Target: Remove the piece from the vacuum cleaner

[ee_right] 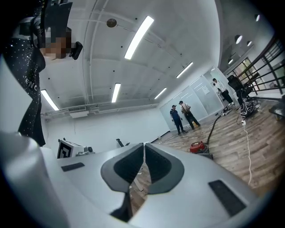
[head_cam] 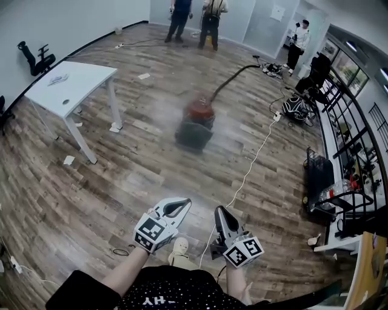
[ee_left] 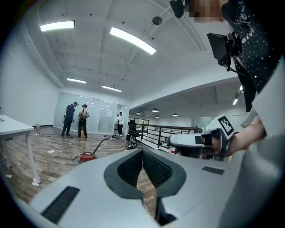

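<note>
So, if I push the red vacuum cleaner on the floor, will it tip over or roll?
Probably no tipping: the vacuum cleaner looks squat and low. Its black hose curves loosely, so likely floppy. Whether it rolls is unclear: its base is blurred.

I logged one readable item only: pale lettering on the person's black shirt point(head_cam: 159, 299), at the bottom edge of the head view and upside down. I read an "H" and a "Y" there and nothing further. The left marker point(head_cam: 150, 232) on the left gripper point(head_cam: 183, 203) and the right marker point(head_cam: 244, 251) on the right gripper point(head_cam: 219, 209) carried black-and-white square patterns without characters. A white sheet point(head_cam: 277, 13) on the far partition point(head_cam: 264, 30) was too small to read.
</note>
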A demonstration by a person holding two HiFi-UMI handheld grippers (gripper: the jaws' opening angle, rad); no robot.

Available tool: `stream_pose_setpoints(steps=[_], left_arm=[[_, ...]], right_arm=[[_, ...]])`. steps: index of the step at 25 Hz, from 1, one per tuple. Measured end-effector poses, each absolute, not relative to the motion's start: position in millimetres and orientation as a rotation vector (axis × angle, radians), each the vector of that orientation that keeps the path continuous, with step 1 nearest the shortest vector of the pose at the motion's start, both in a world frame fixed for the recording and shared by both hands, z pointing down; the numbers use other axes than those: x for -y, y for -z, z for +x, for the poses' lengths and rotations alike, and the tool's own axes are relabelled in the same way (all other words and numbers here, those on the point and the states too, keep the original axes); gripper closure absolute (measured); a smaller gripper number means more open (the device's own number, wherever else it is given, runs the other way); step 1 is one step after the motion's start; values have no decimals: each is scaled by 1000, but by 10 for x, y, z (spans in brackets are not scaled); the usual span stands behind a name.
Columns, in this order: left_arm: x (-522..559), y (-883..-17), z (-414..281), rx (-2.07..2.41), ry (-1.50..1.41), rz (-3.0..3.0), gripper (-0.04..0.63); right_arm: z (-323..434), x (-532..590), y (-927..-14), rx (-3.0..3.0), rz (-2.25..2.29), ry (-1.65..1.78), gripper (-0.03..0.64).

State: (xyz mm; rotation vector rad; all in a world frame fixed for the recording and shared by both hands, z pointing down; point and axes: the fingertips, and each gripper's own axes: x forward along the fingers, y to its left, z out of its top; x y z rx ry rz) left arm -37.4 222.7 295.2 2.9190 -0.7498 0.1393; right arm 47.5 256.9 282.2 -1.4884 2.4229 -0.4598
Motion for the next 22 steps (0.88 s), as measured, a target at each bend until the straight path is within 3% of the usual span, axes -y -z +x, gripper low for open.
stream_pose_setpoints(steps=[22], left_arm=[[-1276,-3210,225,791,-199,2873,586]], right_arm=[[1237,-1670,-3118,-2413,-1481,540,606]])
